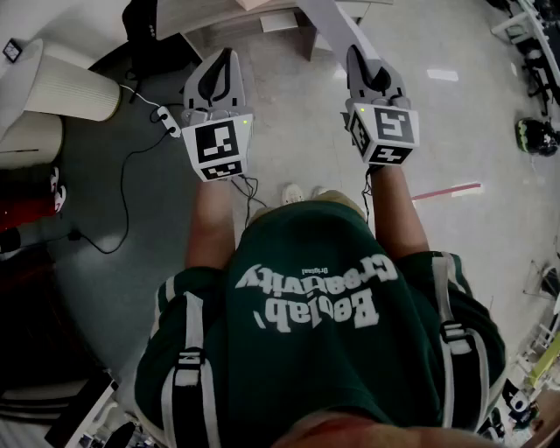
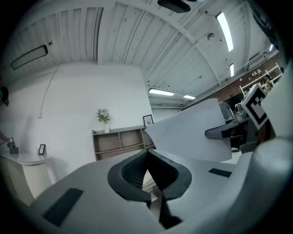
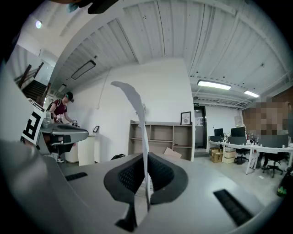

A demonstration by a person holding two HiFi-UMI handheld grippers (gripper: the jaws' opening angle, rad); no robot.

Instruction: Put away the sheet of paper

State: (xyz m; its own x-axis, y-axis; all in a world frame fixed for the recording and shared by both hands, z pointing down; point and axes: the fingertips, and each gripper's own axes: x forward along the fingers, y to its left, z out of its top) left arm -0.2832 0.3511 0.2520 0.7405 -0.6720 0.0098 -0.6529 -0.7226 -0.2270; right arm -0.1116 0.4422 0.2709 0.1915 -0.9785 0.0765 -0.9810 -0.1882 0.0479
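Observation:
In the head view, the white sheet of paper (image 1: pixel 334 24) rises from my right gripper (image 1: pixel 360 58), which is shut on its lower edge. The right gripper view shows the sheet (image 3: pixel 139 114) edge-on, pinched between the two dark pads (image 3: pixel 162 176) and curling at its top. My left gripper (image 1: pixel 223 59) is held level beside it, about a hand's width to the left, shut with nothing in it. In the left gripper view its jaws (image 2: pixel 146 157) meet with no gap. Beyond them I see the flat face of the sheet (image 2: pixel 192 132) and the right gripper (image 2: pixel 229 132) holding it.
A wooden shelf unit (image 3: pixel 160 137) stands against the white wall ahead, with a cardboard box (image 3: pixel 174 153) before it. Desks with monitors (image 3: pixel 242 146) run along the right. A white round pedestal (image 1: pixel 61 87) and a cabled power strip (image 1: pixel 166 118) lie left. A person (image 3: pixel 62 109) stands at far left.

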